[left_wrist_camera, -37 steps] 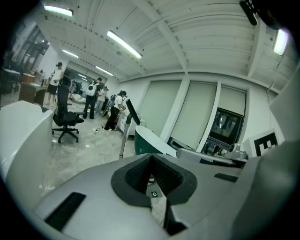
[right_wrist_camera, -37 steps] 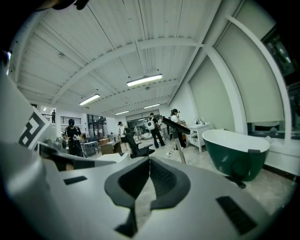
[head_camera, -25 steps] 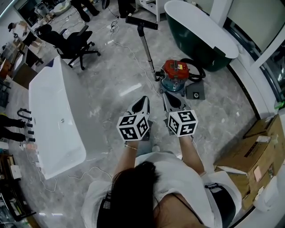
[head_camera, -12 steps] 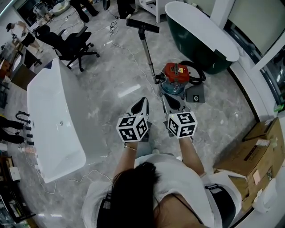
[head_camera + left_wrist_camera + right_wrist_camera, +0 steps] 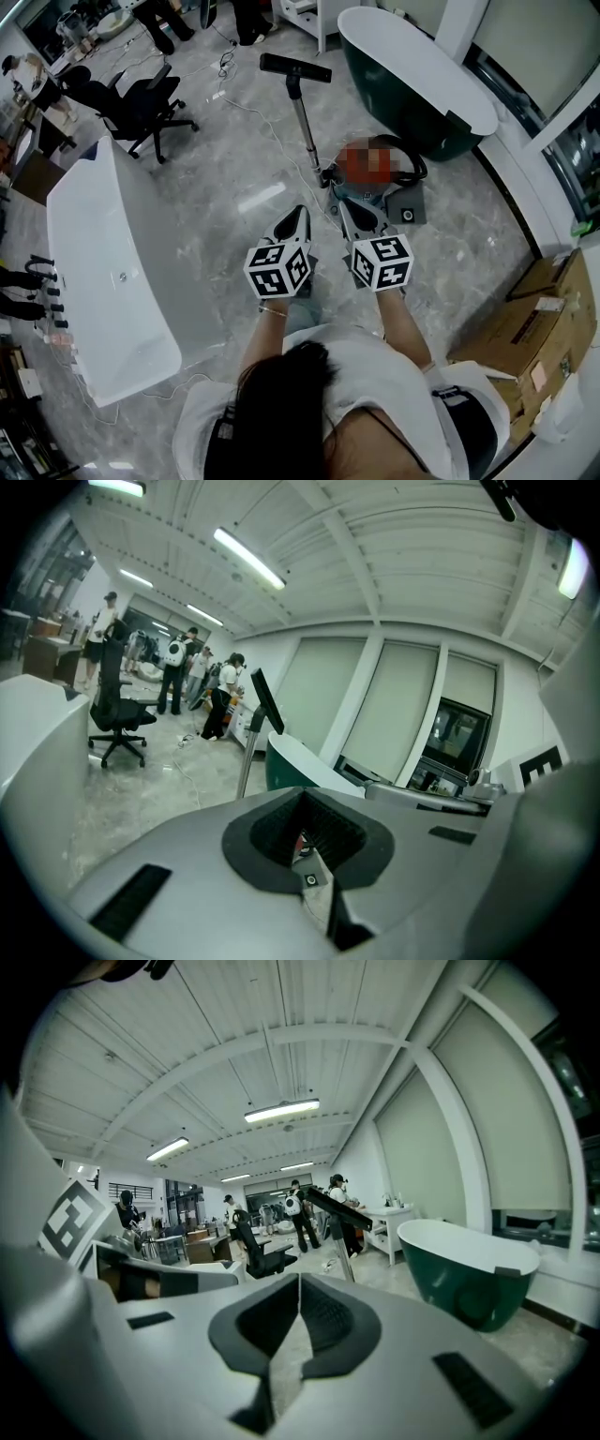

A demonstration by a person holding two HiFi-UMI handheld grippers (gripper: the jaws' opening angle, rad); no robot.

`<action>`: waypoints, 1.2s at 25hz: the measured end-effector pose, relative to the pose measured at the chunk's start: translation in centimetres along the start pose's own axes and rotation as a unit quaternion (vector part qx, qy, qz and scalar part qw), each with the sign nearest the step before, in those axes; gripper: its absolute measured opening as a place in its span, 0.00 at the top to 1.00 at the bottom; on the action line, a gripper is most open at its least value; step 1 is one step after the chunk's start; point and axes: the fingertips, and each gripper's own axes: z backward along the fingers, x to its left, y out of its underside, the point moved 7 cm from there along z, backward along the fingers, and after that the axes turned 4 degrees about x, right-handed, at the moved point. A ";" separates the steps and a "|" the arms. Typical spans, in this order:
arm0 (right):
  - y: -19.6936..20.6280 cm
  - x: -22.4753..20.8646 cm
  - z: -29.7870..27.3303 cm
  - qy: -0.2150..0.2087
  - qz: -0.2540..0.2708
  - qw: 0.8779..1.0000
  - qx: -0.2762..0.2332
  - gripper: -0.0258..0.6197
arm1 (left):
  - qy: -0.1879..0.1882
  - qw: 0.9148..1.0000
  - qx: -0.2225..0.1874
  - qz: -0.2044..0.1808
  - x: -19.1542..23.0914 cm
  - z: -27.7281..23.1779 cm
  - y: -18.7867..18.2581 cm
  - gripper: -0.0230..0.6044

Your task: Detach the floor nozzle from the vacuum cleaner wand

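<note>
Both claws have moved closer to the vacuum across the marble floor. The left claw (image 5: 301, 216) is pinched shut on nothing. Well ahead of it lies the floor nozzle (image 5: 295, 67), not yet detached from the wand (image 5: 307, 127). The right claw (image 5: 350, 206), also closed and empty, is carried alongside, apparently for two-handed work. The canister (image 5: 375, 165) sits just beyond it.

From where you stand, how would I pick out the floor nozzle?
Find the dark green bathtub. Just left of it a slim silver wand stands upright. The nozzle is the flat black bar across its top, the only crosspiece there.
</note>
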 end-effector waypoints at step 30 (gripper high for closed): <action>-4.0 -2.2 -13.5 0.032 -0.022 0.999 0.008 0.93 | 0.032 0.999 0.028 -0.024 10.3 -11.5 -7.2 0.96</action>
